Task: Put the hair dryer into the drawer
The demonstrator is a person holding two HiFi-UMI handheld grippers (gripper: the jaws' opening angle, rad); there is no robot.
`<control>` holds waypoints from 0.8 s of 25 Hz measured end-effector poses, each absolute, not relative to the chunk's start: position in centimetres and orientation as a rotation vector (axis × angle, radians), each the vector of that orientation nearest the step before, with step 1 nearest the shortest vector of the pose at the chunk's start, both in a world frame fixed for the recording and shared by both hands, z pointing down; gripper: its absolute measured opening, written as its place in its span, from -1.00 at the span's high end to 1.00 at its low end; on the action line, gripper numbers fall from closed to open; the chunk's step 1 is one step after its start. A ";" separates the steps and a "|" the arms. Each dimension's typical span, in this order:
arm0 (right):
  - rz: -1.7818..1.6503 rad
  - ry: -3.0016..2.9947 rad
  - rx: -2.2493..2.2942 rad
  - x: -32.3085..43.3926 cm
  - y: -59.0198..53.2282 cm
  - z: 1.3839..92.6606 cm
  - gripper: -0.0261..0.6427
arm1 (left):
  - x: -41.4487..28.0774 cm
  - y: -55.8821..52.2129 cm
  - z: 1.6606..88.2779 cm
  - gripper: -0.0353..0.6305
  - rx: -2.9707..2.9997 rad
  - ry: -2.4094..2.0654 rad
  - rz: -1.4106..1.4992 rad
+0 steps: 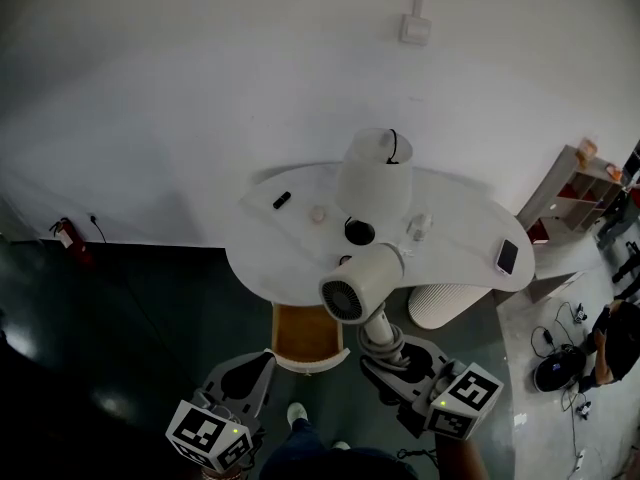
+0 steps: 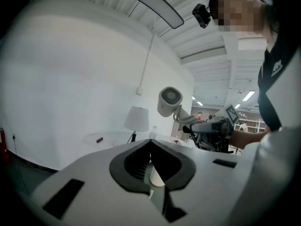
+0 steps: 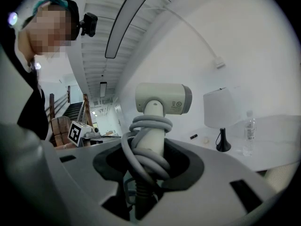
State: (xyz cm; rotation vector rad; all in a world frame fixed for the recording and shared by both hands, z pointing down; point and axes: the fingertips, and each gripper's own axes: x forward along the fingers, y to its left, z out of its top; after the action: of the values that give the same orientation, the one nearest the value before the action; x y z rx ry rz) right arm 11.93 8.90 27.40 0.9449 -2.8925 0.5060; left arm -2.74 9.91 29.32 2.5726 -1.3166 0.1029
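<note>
You hold the cream plastic hair dryer tight by its handle in your right gripper, up beside the open brown wooden drawer, so next lower it in, while your left gripper is closed with nothing in it.

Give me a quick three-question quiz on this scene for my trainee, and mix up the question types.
1. True or false: the hair dryer is lying on the table.
2. What is coiled round its handle? A. its cord B. tape C. a cloth
3. Name the tall white thing standing on the table.
Key: 1 false, the right tongs hold it by the handle; 2 A; 3 the lamp.
</note>
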 end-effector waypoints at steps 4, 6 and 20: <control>0.524 -2.895 0.945 10.5 8.0 27.5 0.34 | -3.5 8.7 29.3 0.85 2.590 -1.281 0.115; 0.521 -2.886 0.944 10.0 7.6 27.9 0.34 | -4.0 8.2 29.4 0.85 2.593 -1.267 0.122; 0.537 -2.751 0.927 7.3 6.6 32.0 0.34 | -6.8 5.4 31.8 0.85 2.587 -1.194 0.154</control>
State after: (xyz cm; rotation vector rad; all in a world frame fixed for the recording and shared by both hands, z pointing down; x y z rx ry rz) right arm 7.35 6.60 31.98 0.9275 -2.7509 0.5367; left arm -6.77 5.36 31.76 2.5866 -1.1944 0.1542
